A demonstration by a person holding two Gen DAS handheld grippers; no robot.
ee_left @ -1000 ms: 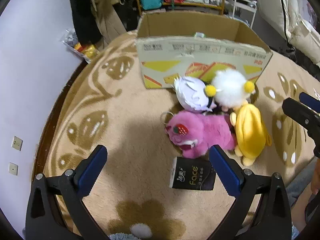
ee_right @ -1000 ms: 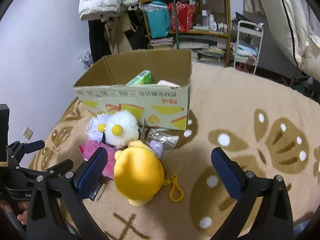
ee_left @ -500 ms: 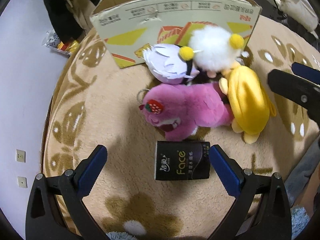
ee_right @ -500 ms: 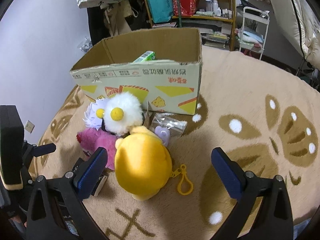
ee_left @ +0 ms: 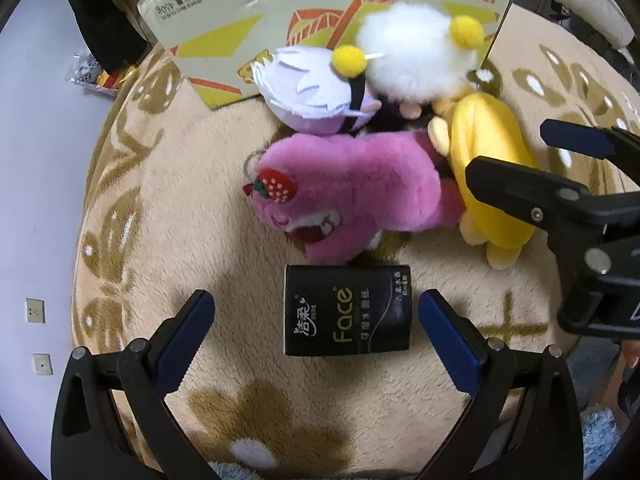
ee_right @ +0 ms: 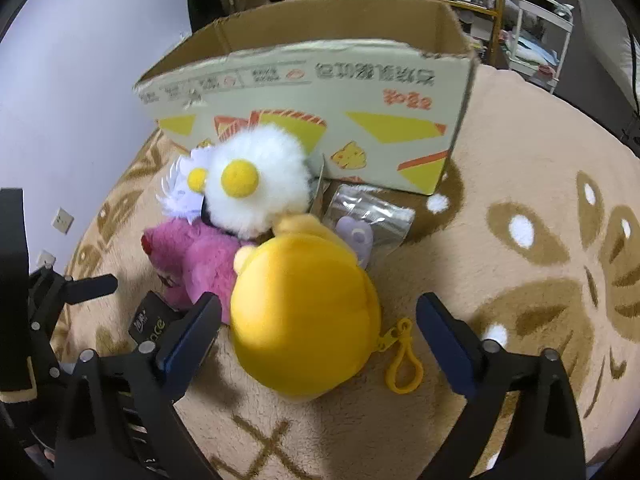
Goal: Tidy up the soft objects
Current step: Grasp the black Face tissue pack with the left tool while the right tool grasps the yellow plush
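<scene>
A black tissue pack lies on the beige rug between the fingers of my open left gripper, not touched. Beyond it lie a pink plush, a lilac and white plush, a white fluffy plush with yellow pompoms and a yellow plush. My open right gripper straddles the yellow plush; its yellow clip lies to the right. The pink plush, the white plush and a corner of the tissue pack show behind it.
An open cardboard box stands behind the toys, also in the left wrist view. A clear bag with a lilac item lies by the box. A wall with sockets is left. Shelves and a rack stand far back.
Both grippers have moved forward and down toward the rug. The tissue pack now sits between the left fingers and the yellow plush between the right fingers. Nothing has been gripped.
</scene>
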